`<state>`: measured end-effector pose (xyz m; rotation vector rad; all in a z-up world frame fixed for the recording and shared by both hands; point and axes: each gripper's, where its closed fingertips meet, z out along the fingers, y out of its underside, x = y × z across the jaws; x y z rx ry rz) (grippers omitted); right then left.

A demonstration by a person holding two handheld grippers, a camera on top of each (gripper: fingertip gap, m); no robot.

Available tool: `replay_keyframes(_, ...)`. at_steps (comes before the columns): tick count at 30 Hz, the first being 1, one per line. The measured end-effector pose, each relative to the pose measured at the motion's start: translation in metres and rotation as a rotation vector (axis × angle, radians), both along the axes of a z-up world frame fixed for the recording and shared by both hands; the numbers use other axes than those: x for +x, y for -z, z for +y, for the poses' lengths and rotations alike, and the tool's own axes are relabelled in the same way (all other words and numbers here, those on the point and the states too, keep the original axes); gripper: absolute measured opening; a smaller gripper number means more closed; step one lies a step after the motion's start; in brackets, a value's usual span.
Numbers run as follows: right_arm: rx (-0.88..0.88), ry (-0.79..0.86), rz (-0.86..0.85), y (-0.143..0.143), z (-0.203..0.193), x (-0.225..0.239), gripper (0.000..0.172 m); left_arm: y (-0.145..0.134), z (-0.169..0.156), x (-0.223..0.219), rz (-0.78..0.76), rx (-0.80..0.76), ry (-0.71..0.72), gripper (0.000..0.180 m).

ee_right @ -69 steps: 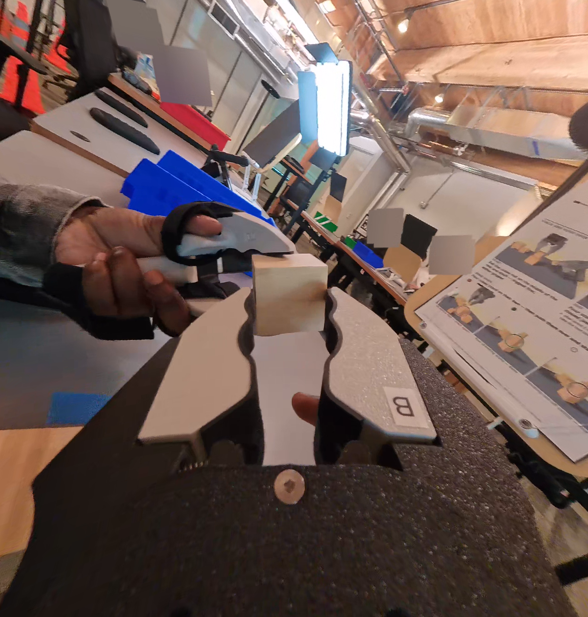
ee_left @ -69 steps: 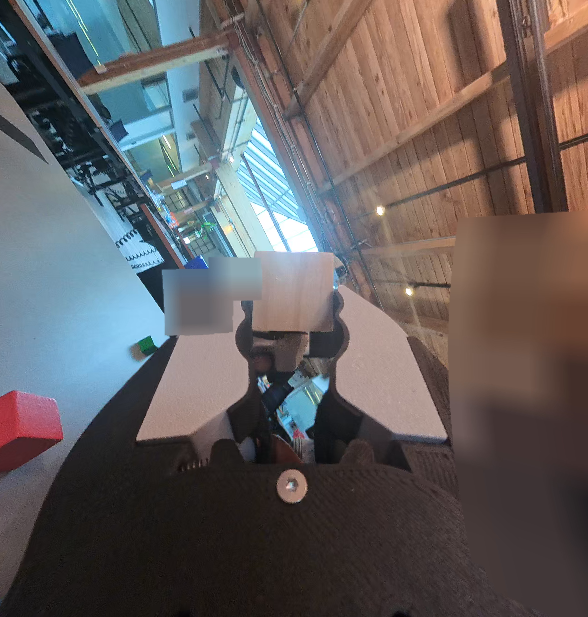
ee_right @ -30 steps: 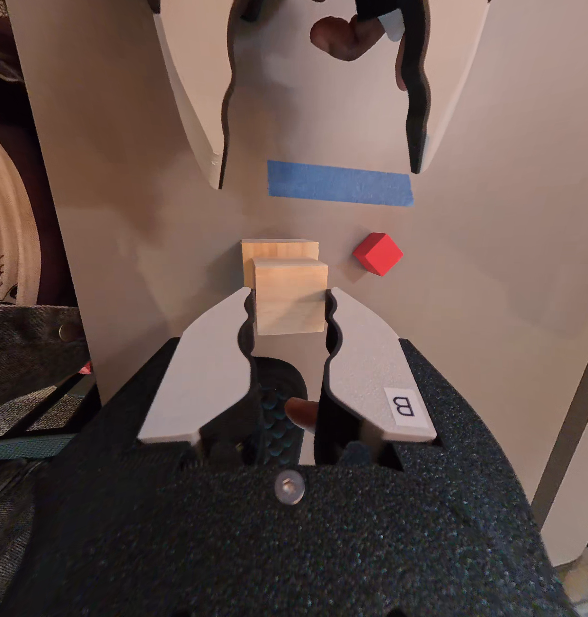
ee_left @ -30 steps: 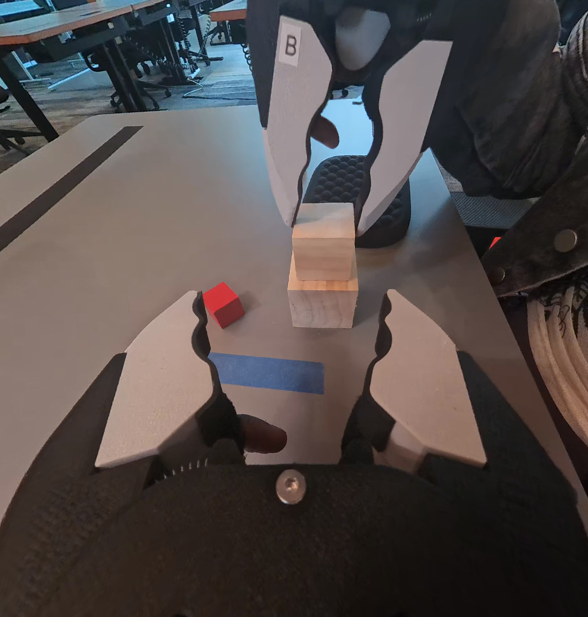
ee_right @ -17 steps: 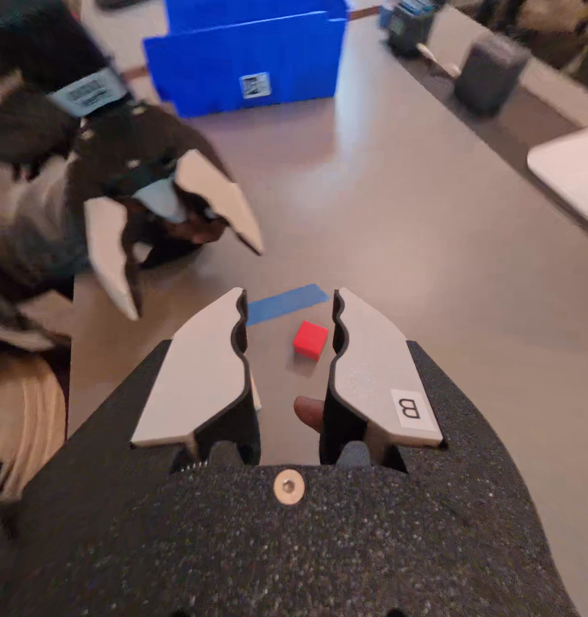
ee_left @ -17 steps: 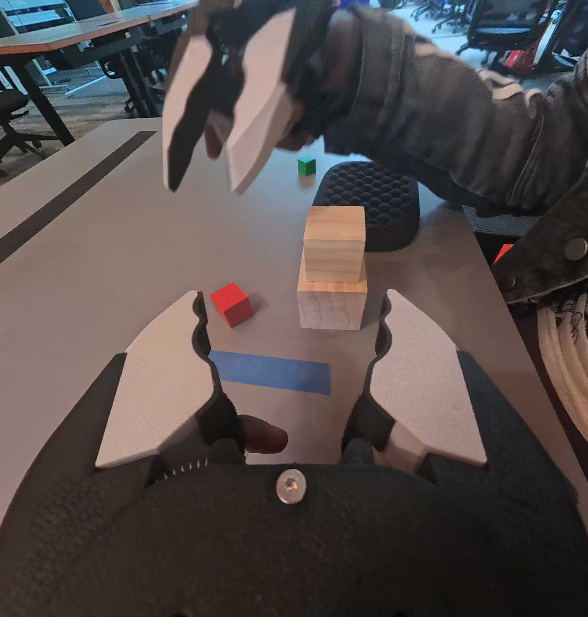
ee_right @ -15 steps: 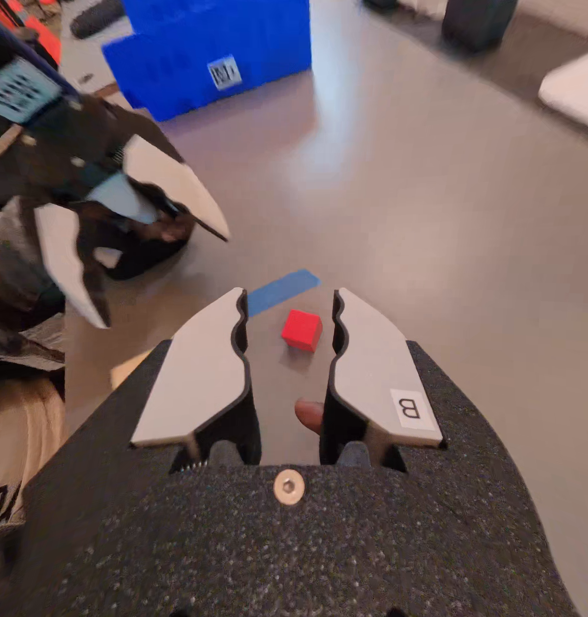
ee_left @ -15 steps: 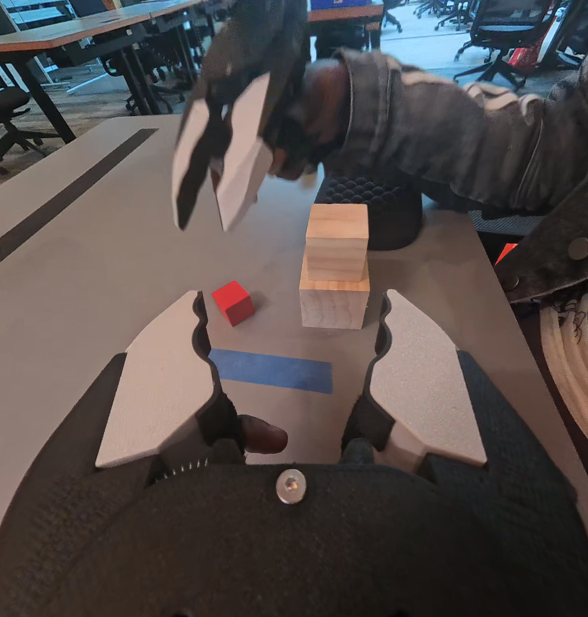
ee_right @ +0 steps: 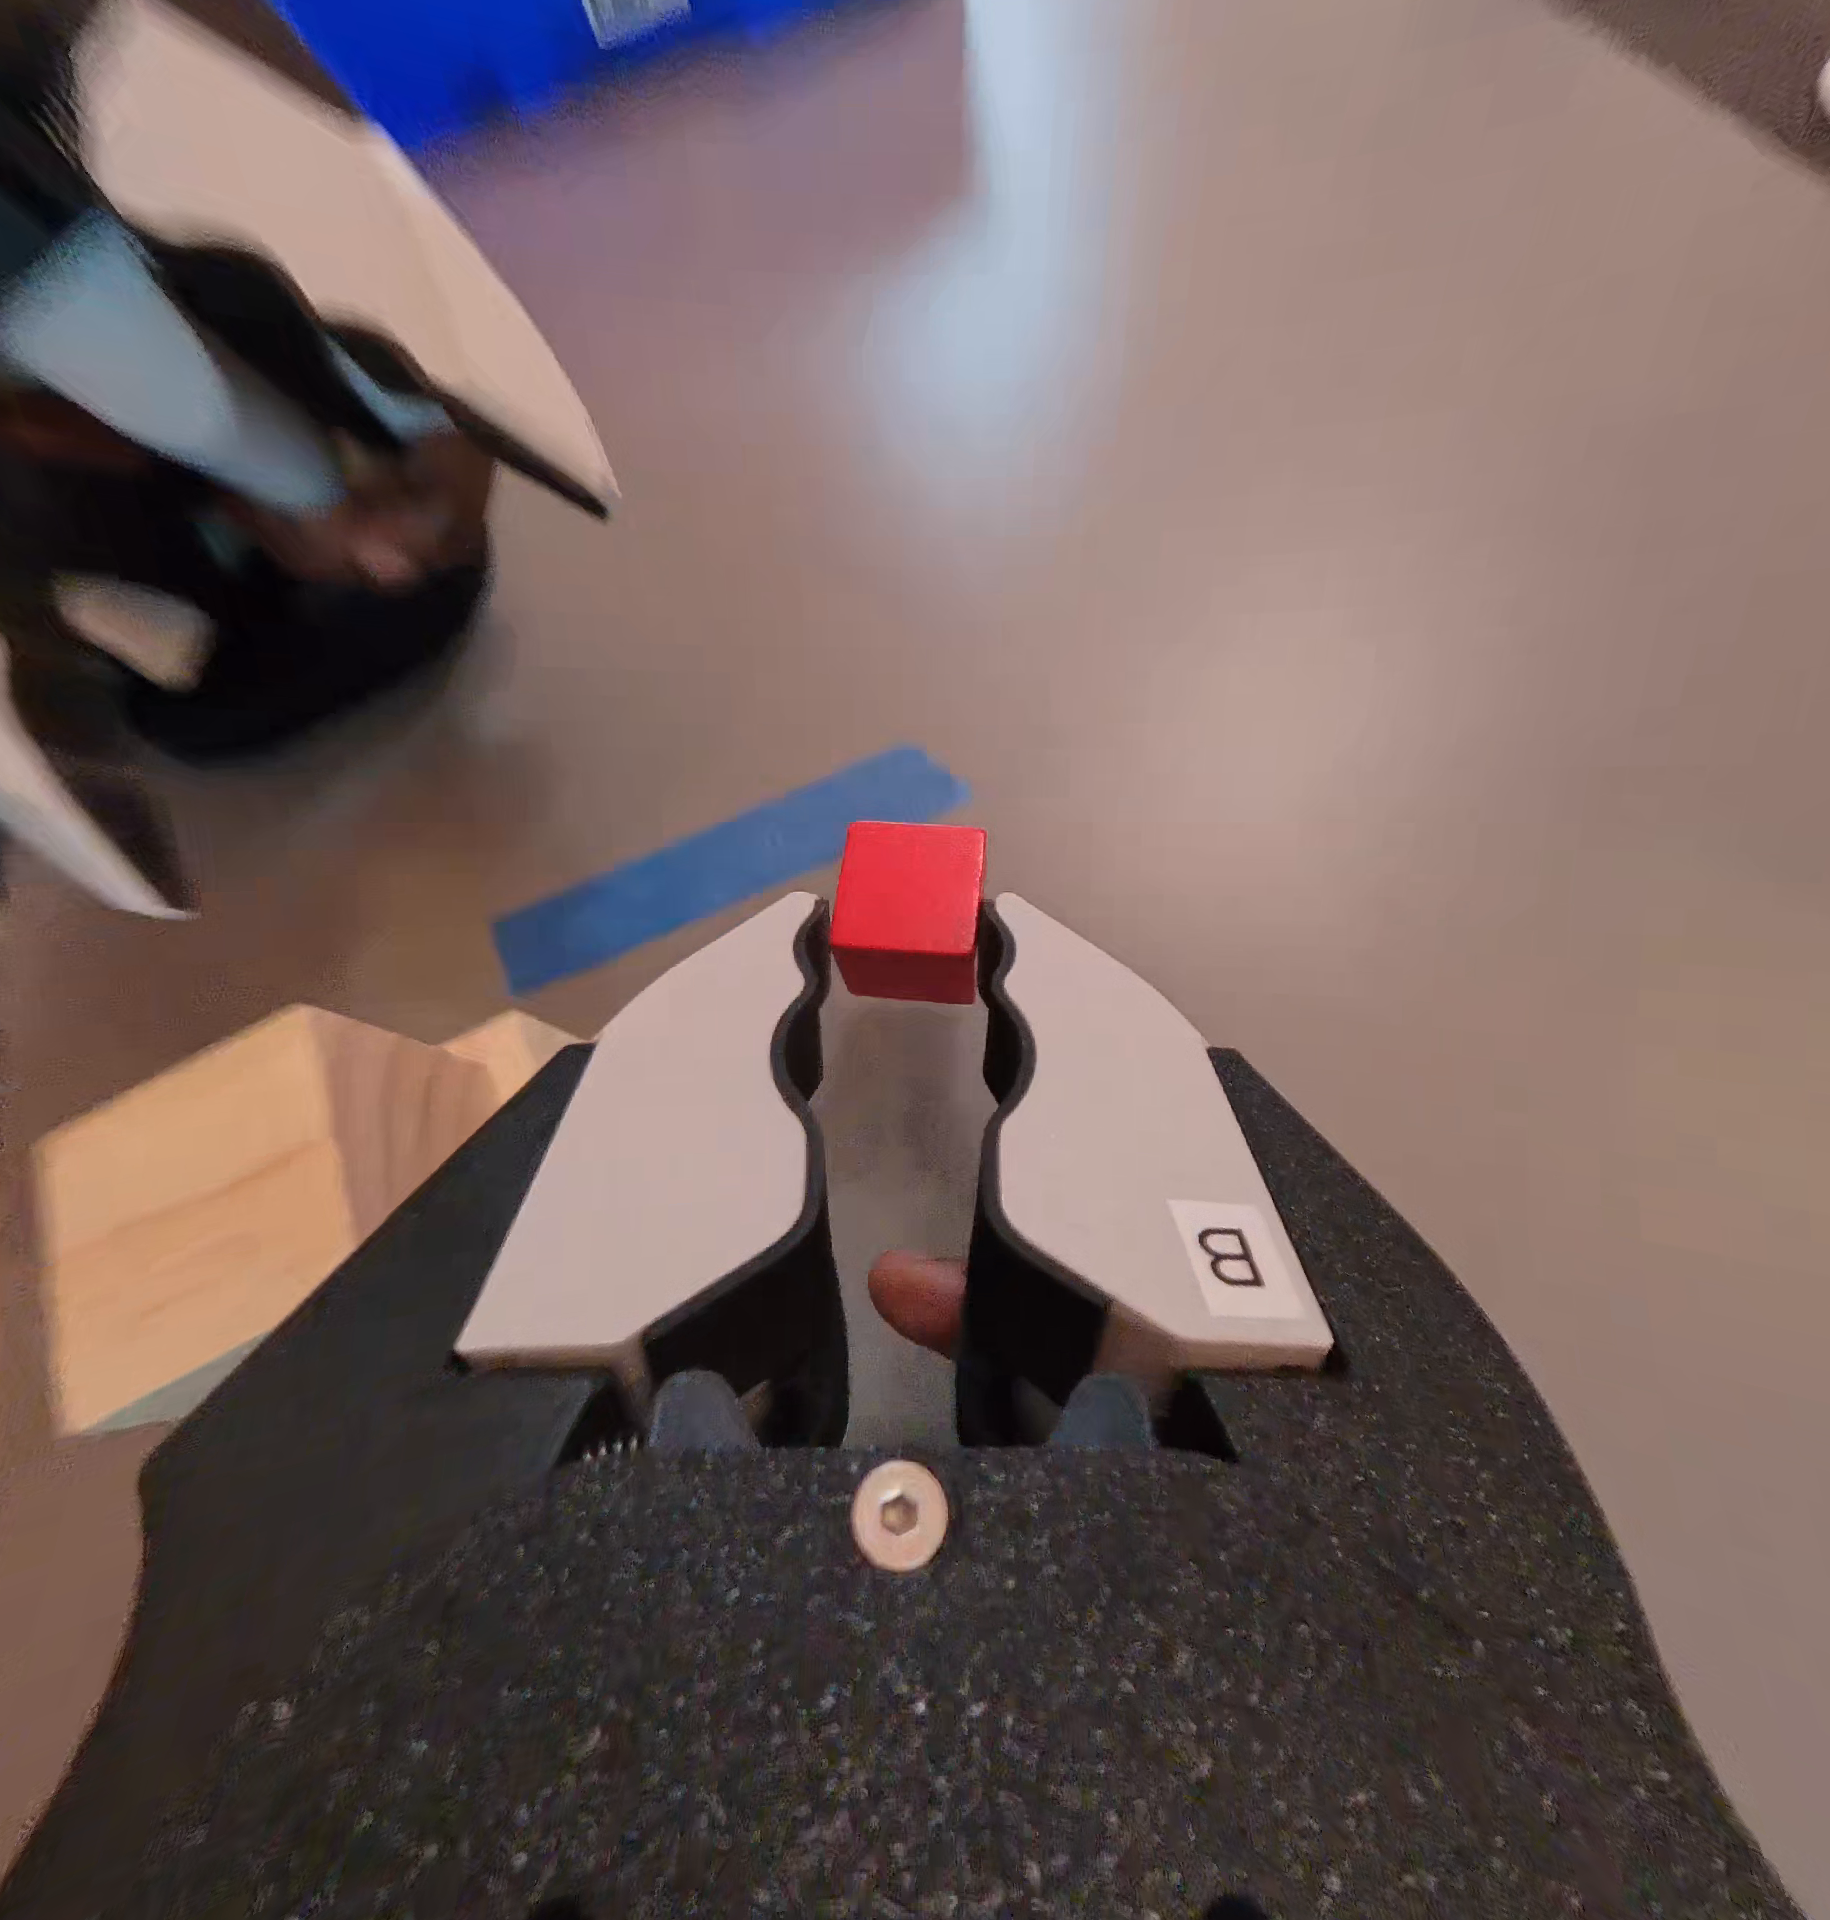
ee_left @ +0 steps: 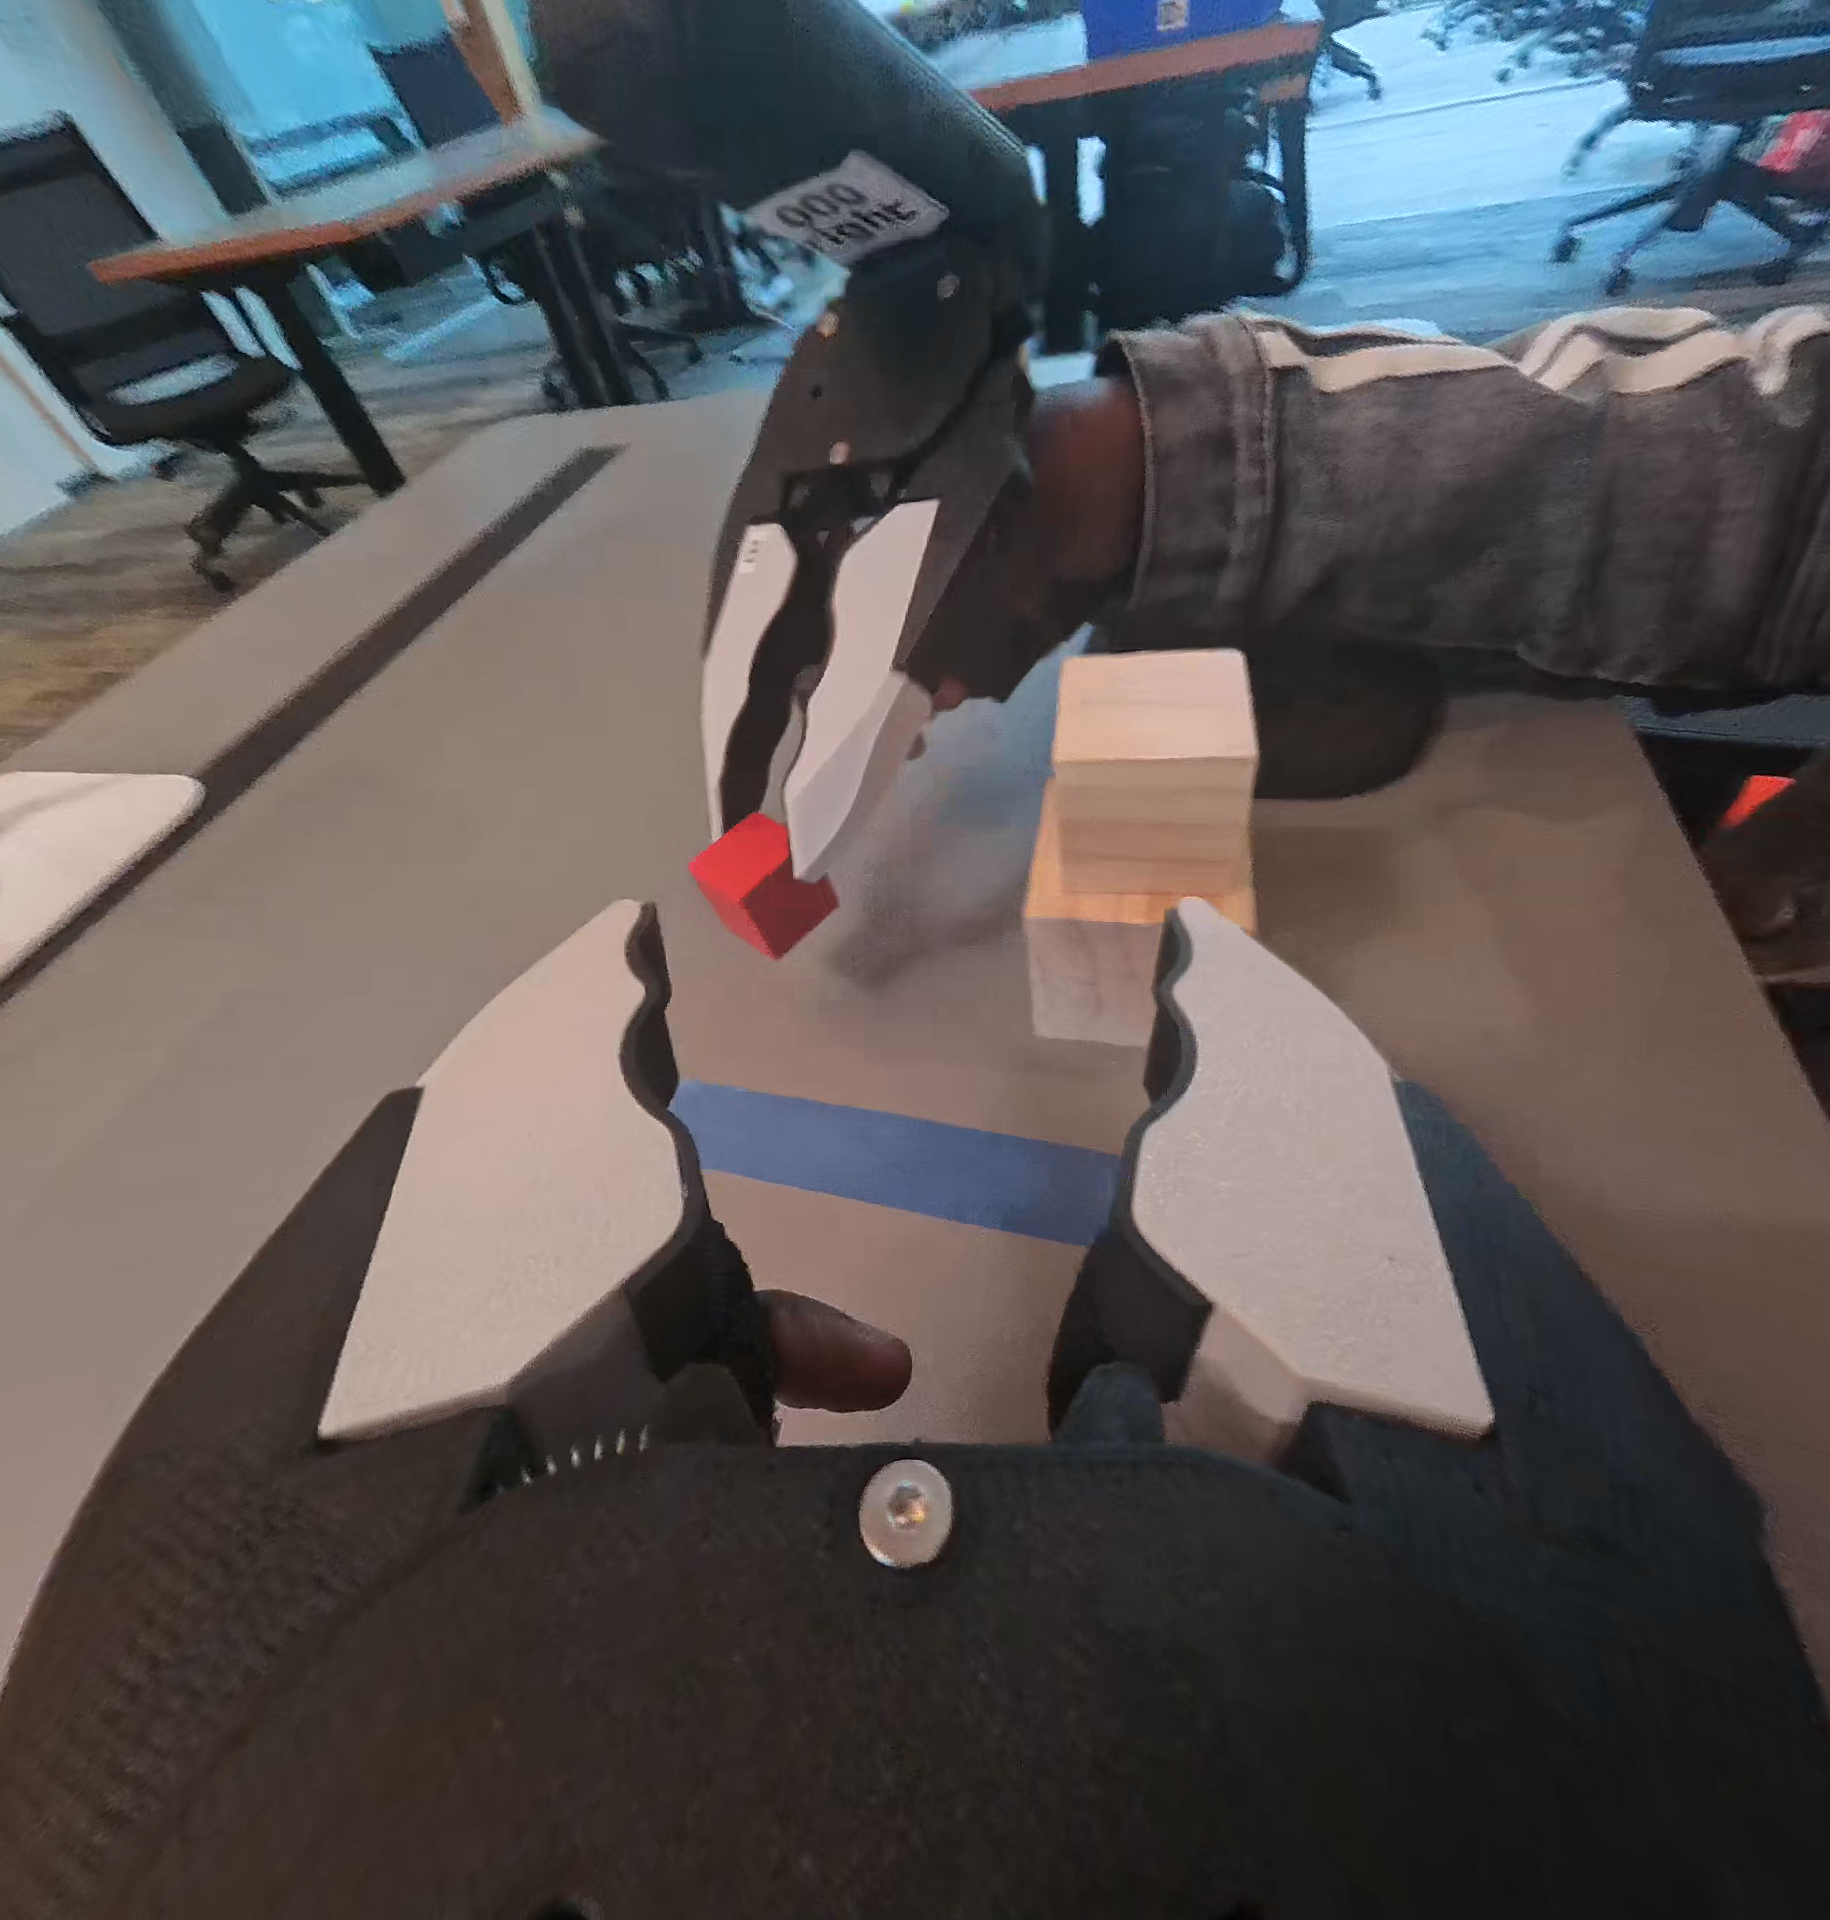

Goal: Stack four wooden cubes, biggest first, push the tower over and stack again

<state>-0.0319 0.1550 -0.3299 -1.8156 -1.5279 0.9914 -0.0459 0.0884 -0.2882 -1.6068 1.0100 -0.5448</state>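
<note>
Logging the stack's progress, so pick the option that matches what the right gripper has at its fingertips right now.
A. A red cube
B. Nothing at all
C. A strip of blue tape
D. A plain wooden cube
A: in the right wrist view, the right gripper has a red cube clamped between its fingertips, lifted off the grey table; the left wrist view shows the same.
</note>
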Motion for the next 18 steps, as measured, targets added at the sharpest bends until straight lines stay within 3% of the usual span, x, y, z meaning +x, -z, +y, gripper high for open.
replay_keyframes(5, -0.346, -0.057, 0.425, -0.077, -0.016, -0.002, 0.027, -0.038, 0.027, -0.015, -0.080, 0.278, -0.245, 0.069)
replay_keyframes(7, -0.428, -0.096, 0.509, -0.096, -0.028, -0.007, 0.027, -0.055, 0.028, -0.015, -0.082, 0.423, -0.325, 0.066)
replay_keyframes(11, -0.481, -0.152, 0.555, -0.114, -0.049, -0.021, 0.027, -0.070, 0.022, -0.005, -0.062, 0.562, -0.364, 0.057)
replay_keyframes(13, -0.500, -0.170, 0.565, -0.119, -0.055, -0.023, 0.027, -0.075, 0.018, -0.004, -0.072, 0.592, -0.361, 0.032)
replay_keyframes(18, -0.442, -0.205, 0.529, -0.117, -0.060, -0.020, 0.027, -0.077, 0.012, -0.002, -0.066, 0.613, -0.331, 0.028)
